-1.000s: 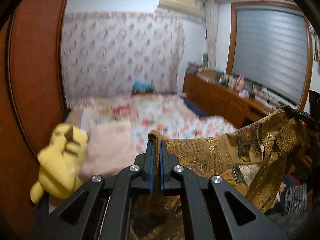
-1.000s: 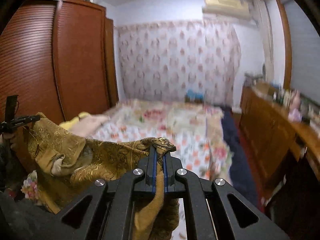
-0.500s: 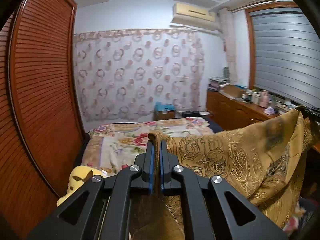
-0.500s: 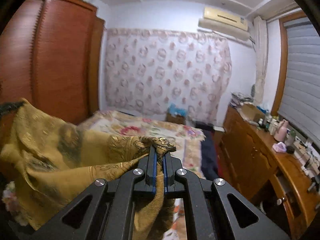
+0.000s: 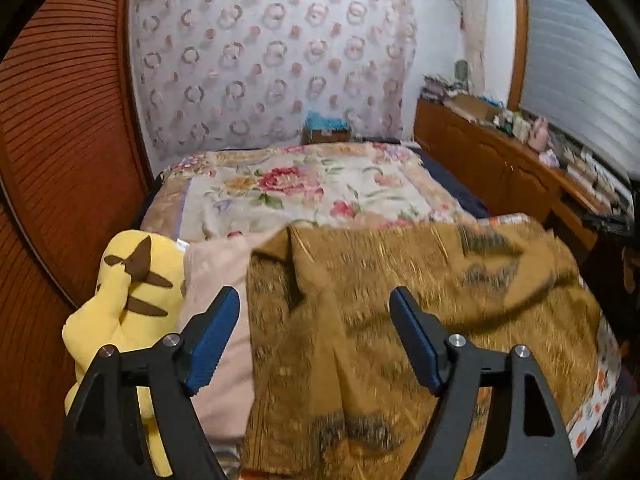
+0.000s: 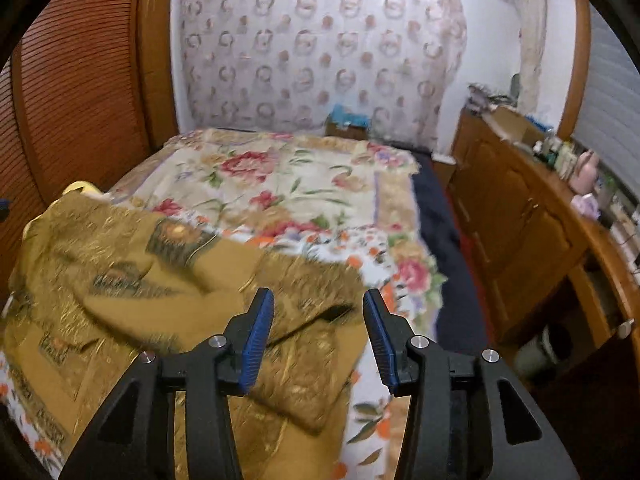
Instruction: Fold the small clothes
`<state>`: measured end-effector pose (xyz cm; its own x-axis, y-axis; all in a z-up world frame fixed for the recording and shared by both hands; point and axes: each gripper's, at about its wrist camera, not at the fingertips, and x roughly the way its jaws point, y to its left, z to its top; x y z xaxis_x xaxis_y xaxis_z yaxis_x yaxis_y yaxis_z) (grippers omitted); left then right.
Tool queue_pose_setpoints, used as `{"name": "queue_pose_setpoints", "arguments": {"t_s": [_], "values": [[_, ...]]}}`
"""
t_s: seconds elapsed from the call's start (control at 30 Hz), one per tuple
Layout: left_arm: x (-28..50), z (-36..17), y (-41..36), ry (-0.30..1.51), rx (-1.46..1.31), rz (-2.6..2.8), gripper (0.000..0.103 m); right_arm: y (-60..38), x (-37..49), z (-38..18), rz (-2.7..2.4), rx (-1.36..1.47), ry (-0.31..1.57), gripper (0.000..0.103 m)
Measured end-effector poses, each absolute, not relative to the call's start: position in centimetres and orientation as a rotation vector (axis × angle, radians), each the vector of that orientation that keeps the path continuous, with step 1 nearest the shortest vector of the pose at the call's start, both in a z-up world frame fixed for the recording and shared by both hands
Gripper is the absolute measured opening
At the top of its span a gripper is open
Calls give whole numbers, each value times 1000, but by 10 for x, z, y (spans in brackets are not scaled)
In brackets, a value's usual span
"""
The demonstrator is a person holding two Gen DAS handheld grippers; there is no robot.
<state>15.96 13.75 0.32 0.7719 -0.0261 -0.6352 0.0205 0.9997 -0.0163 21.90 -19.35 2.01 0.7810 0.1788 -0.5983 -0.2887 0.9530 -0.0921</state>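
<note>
Left wrist view shows the left tongs (image 5: 314, 340) with jaws opening, wide apart and pressing on nothing, above the garment (image 5: 400, 320), a mustard-gold patterned cloth that lies spread over the near end of the bed (image 5: 304, 188). Its left edge lies over a pink cloth (image 5: 216, 280), and a yellow plush (image 5: 128, 292) sits just beside that, near the wooden wardrobe (image 5: 60, 140). Right wrist view shows the right tongs (image 6: 318, 336) likewise opening, narrower than the left, with the garment's right part below and between the jaws but free of the blue pads (image 6: 256, 336). So both tongs are released and the garment rests on the floral bedspread (image 6: 280, 184), not held. It looks laid out rather than folded: the cloth is rumpled, with a flap doubled over near the right tongs and loose ridges across the middle, though blur hides its outline. By my reading the laying-down step is done, and smoothing the cloth and making each fold are still left. A dresser (image 6: 540, 220) stands well apart on the right.
</note>
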Motion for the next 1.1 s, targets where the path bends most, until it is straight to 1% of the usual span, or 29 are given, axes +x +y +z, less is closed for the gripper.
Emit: {"name": "queue_pose_setpoints", "arguments": {"t_s": [0.23, 0.33, 0.53, 0.7, 0.93, 1.1], "values": [[117, -25, 115, 711, 10, -64, 78, -240, 189, 17, 293, -159, 649, 48], [107, -40, 109, 729, -11, -91, 78, -259, 180, 4, 304, -138, 675, 48], [97, -76, 99, 791, -27, -99, 78, -258, 210, -12, 303, -112, 728, 48], [99, -92, 95, 830, -32, -94, 78, -258, 225, -13, 314, -57, 725, 48], [105, -111, 88, 885, -14, -98, 78, -243, 219, -19, 357, -52, 721, 48], [103, -116, 79, 885, 34, -88, 78, -240, 219, -27, 387, -40, 719, 48]]}}
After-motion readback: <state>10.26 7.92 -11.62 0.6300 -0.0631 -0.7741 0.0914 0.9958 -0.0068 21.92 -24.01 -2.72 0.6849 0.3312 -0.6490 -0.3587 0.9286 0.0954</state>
